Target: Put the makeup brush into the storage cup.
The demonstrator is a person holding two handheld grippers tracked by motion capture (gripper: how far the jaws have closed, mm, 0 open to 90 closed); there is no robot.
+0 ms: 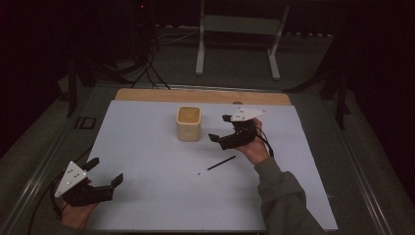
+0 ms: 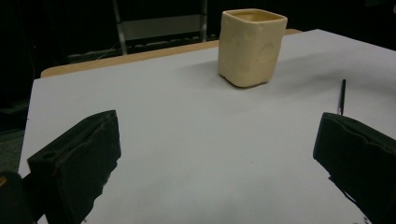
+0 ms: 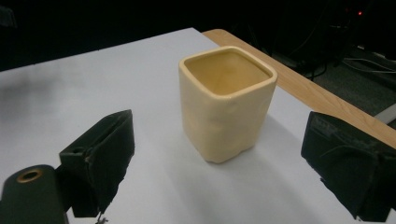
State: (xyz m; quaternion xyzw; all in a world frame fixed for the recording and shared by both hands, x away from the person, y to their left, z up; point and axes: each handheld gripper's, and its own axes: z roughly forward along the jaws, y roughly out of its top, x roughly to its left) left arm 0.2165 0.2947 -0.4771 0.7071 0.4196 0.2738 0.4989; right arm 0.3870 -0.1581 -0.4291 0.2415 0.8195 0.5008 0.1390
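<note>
Right gripper (image 1: 221, 128) is up beside the cream cup (image 1: 189, 123), jaws spread wide with nothing between them, hovering just to the cup's right in the high view. From the right gripper view the cup (image 3: 227, 105) sits square ahead, upright on the white sheet (image 3: 70, 93), squared-off rim, hollow inside; its bottom is dim and hard to read. Both black jaws frame it, one low left, one at the right edge and partly cut off by the frame, neither touching the cup.

Left gripper (image 1: 104, 175) waits near the front left corner of the sheet, well apart from everything, jaws wide and empty too. The hand under it is cut off by the bottom edge of the high view. In the left gripper view the cup (image 2: 252, 46) stands far ahead, faint round dimples on its walls.

A thin dark brush (image 1: 217, 165) lies flat on the sheet between the two grippers, nearer the right hand (image 1: 254, 149). In the left gripper view its lower end (image 2: 342, 97) disappears behind the right-side jaw. The room beyond the wooden table edge (image 1: 200, 95) is too dark to make out much besides a pale frame (image 1: 240, 29)
</note>
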